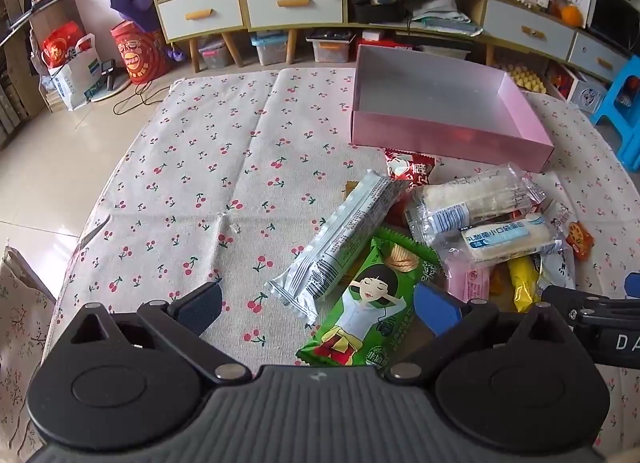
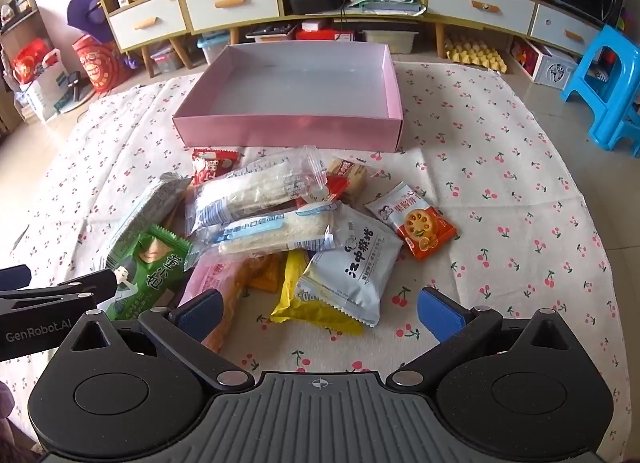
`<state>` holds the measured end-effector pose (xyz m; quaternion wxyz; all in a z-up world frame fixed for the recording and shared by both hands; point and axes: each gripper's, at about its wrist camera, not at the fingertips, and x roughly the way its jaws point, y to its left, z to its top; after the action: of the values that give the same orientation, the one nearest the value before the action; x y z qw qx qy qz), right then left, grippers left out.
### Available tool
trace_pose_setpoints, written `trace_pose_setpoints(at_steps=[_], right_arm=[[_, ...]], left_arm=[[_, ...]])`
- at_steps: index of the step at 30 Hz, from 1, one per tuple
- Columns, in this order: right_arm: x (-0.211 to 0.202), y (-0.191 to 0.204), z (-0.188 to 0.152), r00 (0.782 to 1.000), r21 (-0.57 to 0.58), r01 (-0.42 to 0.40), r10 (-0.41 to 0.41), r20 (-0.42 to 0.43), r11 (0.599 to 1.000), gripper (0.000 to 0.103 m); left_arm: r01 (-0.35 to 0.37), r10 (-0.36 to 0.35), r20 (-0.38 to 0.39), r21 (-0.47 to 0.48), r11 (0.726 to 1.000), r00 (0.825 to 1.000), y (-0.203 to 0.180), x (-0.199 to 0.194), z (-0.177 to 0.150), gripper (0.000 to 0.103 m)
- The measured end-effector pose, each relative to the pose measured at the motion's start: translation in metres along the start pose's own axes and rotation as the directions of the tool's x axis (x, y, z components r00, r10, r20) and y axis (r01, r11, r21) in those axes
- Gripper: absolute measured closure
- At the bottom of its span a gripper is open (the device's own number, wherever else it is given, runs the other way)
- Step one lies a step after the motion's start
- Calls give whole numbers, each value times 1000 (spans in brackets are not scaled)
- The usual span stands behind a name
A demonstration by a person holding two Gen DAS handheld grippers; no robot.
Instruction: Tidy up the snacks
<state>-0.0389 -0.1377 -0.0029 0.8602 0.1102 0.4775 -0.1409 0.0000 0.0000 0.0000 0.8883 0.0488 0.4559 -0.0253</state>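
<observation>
One shallow pink cardboard box (image 2: 288, 131) sat beyond one heap of wrapped snack packets (image 2: 280, 231).
Two grippers, left gripper (image 1: 318, 309) and right gripper (image 2: 320, 311), hovered spread wide, holding nothing, near the heap on the cherry-print cloth (image 2: 500, 223).

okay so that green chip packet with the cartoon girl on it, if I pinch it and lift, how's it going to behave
The glossy green foil chip packet probably weighs little: it looks puffed with air. The shiny film may slip between the left gripper pads, so pinching the crimped edge seems safer. The silver foil wafer bar overlaps its top corner and will likely shift when lifted.
</observation>
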Motion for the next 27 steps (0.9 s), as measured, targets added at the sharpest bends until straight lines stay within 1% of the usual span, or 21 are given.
trace_pose_setpoints(at_steps=[9, 27], right_arm=[[3, 2, -2, 1000, -10, 0, -1, -7, 1000, 0], [5, 2, -3, 1000, -14, 3, -3, -7, 1000, 0]], left_arm=[[6, -6, -19, -1, 1000, 1000, 0, 1, 0, 0], [17, -17, -12, -8, 1000, 1000, -2, 2, -4, 0]])
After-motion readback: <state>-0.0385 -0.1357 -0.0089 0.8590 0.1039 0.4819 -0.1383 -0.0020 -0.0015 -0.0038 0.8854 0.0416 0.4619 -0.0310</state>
